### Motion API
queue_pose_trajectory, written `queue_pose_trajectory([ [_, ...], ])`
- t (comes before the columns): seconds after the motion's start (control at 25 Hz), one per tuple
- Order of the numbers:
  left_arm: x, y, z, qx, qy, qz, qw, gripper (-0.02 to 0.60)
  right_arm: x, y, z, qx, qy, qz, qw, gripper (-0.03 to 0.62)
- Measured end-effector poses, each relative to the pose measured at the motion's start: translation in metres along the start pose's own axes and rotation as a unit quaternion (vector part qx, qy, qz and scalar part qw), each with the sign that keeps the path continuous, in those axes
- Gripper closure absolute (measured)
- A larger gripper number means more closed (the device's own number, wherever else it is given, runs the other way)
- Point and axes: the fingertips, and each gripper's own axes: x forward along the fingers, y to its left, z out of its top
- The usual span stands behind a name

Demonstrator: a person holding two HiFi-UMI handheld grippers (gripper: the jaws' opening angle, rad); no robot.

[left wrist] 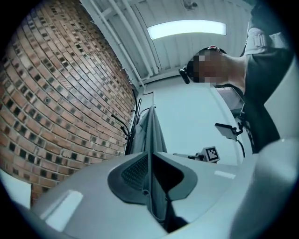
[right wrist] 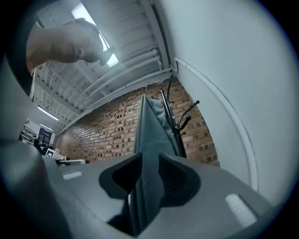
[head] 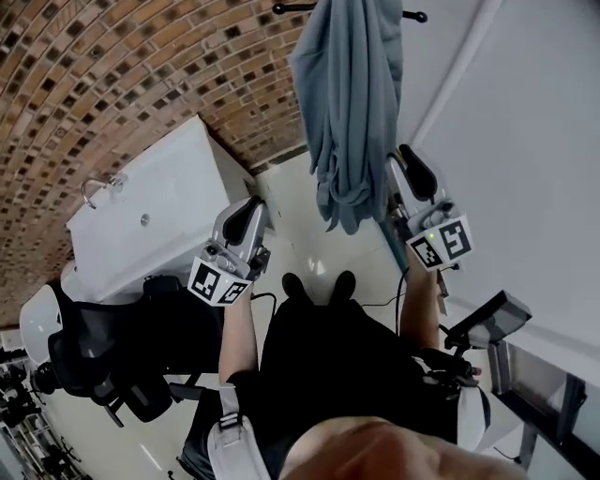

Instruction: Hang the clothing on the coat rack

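A grey-blue garment (head: 342,103) hangs from the black coat rack (head: 413,16) at the top of the head view, its hem bunched low. In the left gripper view the left gripper (left wrist: 149,186) is shut on a thin fold of the garment (left wrist: 152,130), which runs taut up to the rack's hooks (left wrist: 122,126). From the head view, the left gripper (head: 258,211) sits left of the hem. The right gripper (head: 412,169) is beside the garment's right edge. Its jaws (right wrist: 147,182) stand apart with the fabric (right wrist: 152,121) loose between them, below the rack's hooks (right wrist: 180,119).
A white cabinet (head: 159,216) stands left against the brick wall (head: 112,75). A black office chair (head: 94,347) is lower left. The person's feet (head: 319,286) are on the pale floor below the garment. A white wall and a dark stand-mounted device (head: 487,319) are at right.
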Motion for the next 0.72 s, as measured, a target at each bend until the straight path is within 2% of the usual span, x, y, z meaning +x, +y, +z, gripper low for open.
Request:
queue_pose_trajectory([
  [0.08, -0.022, -0.017, 0.002, -0.004, 0.003, -0.013, 0.9999, 0.575, -0.019, 0.027, -0.021, 0.017, 0.026, 0.01, 0.999, 0.491],
  [0.16, -0.033, -0.023, 0.007, 0.004, 0.009, -0.018, 0.9998, 0.578, -0.031, 0.054, -0.031, 0.025, 0.041, 0.017, 0.999, 0.5],
  [0.32, -0.041, -0.021, 0.023, 0.049, 0.023, -0.04, 0.9977, 0.578, -0.033, 0.107, -0.037, 0.009, 0.05, 0.017, 0.999, 0.522],
  [0.4, -0.05, -0.02, 0.038, 0.063, 0.016, -0.052, 0.9965, 0.578, -0.026, 0.137, -0.032, -0.009, 0.049, 0.015, 0.999, 0.533],
  [0.6, -0.091, -0.011, 0.068, 0.029, -0.015, -0.091, 0.9953, 0.578, 0.005, 0.215, -0.012, -0.096, 0.064, 0.009, 0.993, 0.551],
  [0.72, -0.107, -0.009, 0.07, 0.0, -0.023, -0.119, 0.9926, 0.578, 0.014, 0.247, -0.013, -0.132, 0.102, -0.005, 0.986, 0.559],
])
